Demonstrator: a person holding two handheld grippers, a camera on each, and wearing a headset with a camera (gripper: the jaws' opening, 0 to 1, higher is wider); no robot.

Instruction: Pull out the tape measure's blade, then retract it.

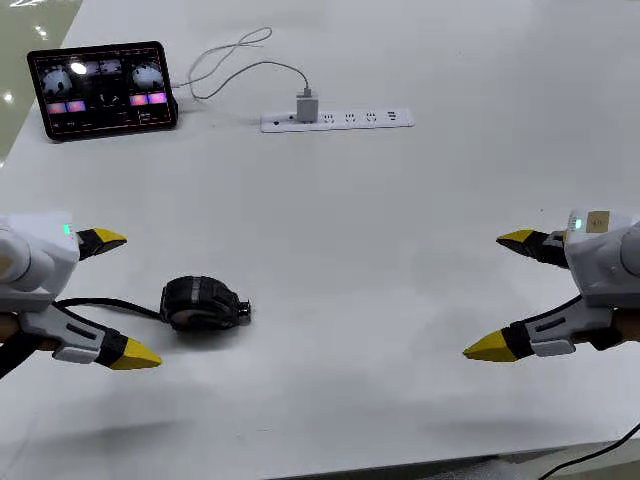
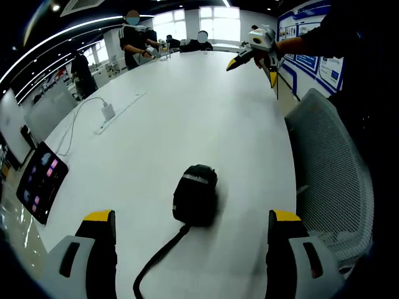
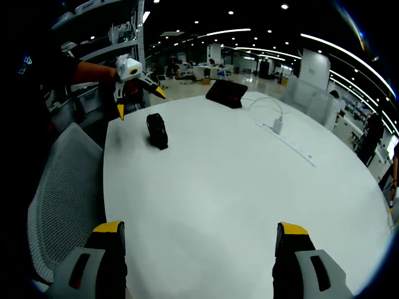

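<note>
A black tape measure (image 1: 203,304) lies on the white table (image 1: 330,230), left of centre, with a black strap trailing to the left; its blade is inside. It also appears as the tape measure (image 2: 196,194) and as the tape measure (image 3: 157,129). My left gripper (image 1: 120,297) stands open just left of it, its jaws apart on either side of the strap and touching nothing. The same left gripper (image 2: 192,219) frames the case from behind. My right gripper (image 1: 513,293) is open at the far right, well away from the tape measure, with nothing between its jaws; the right gripper (image 3: 197,229) faces bare table.
A tablet (image 1: 103,89) with a lit screen stands at the back left. A white power strip (image 1: 337,120) with a plugged charger and cable lies at the back centre. A mesh chair (image 2: 330,168) stands by the table's near edge. People stand at the table's far end.
</note>
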